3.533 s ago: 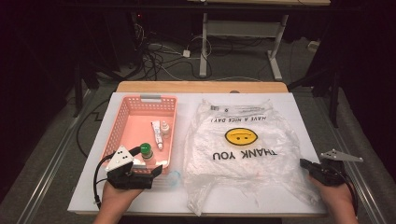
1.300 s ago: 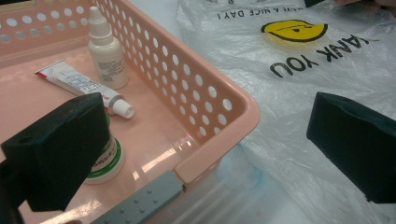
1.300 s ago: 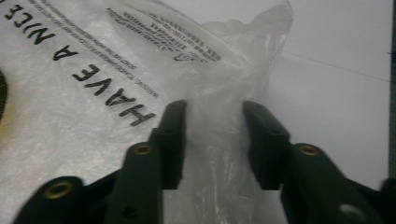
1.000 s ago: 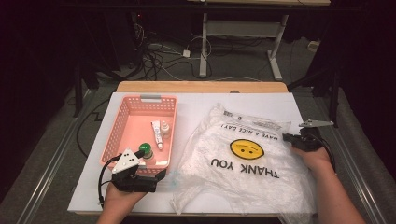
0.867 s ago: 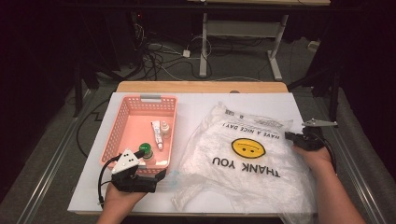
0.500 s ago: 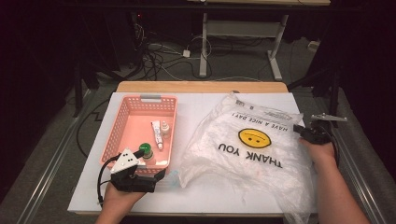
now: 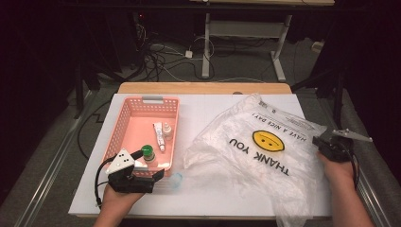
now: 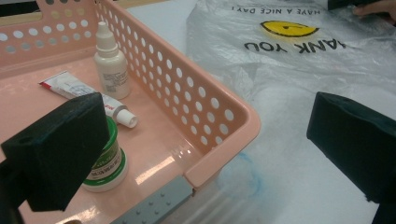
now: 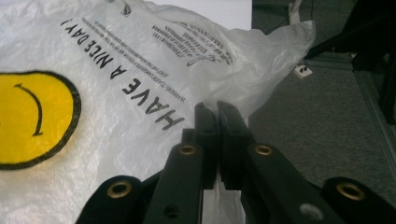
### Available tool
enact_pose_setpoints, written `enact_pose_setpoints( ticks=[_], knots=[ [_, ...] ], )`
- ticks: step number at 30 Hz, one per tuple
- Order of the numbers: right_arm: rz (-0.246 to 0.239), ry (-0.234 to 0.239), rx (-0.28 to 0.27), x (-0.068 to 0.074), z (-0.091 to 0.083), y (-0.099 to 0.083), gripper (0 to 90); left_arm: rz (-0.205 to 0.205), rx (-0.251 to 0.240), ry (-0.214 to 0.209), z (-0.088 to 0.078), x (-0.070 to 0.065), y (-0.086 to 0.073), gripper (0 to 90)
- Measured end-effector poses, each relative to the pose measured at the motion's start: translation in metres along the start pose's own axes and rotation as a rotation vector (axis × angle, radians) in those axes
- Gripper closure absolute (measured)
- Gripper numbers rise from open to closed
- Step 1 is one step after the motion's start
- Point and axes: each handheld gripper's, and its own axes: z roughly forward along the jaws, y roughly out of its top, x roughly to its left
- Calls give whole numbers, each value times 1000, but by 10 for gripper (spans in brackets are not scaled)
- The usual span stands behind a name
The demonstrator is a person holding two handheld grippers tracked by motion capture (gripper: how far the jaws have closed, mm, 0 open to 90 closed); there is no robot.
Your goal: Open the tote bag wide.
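Near left: left gripper (image 7: 158,173) jaws wide, empty, at pink basket (image 7: 124,126) corner. Right gripper (image 7: 320,143) jaws pinched on plastic bag (image 7: 265,161) edge; bag dragged right vs a sec ago, hanging past desk (image 7: 208,106) edge. Prob. still repositioning bag.

left gripper (image 7: 158,174) jaws wide apart, right gripper (image 7: 318,143) clamped

The left gripper (image 7: 158,174) was black with a white, dotted three-cornered plate and a looping black cable. The right gripper (image 9: 217,112) had black linked arms with brass rivets and a grey plate. Forearms were bare.
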Motion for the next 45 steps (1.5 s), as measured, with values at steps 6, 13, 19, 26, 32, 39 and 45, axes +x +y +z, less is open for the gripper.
enact_pose_setpoints(
  ticks=[6, 13, 19, 26, 32, 39, 45],
  knots=[
    [-29, 20, -5, 8, -24, -21, 809, -1, -6, -6, -2, 2, 0, 0],
    [-6, 58, -97, 10, -53, -27, 543, -5, -10, -7, -2, 3, -1, 0],
    [-31, 167, -176, 28, -77, -26, 524, 1, -12, -10, 0, 2, 0, 0],
    [-114, 284, -163, 67, -75, -21, 478, -6, -22, -17, 0, 1, 1, 0],
    [-177, 352, -116, 101, -61, -14, 418, -7, -21, -19, 0, 2, 0, 0],
    [-272, 423, -77, 149, -42, -1, 380, -2, -28, -13, 1, -1, 0, 0],
    [-314, 472, -60, 178, -34, 4, 337, -4, -29, 1, 3, -1, 0, 0]
  ],
)
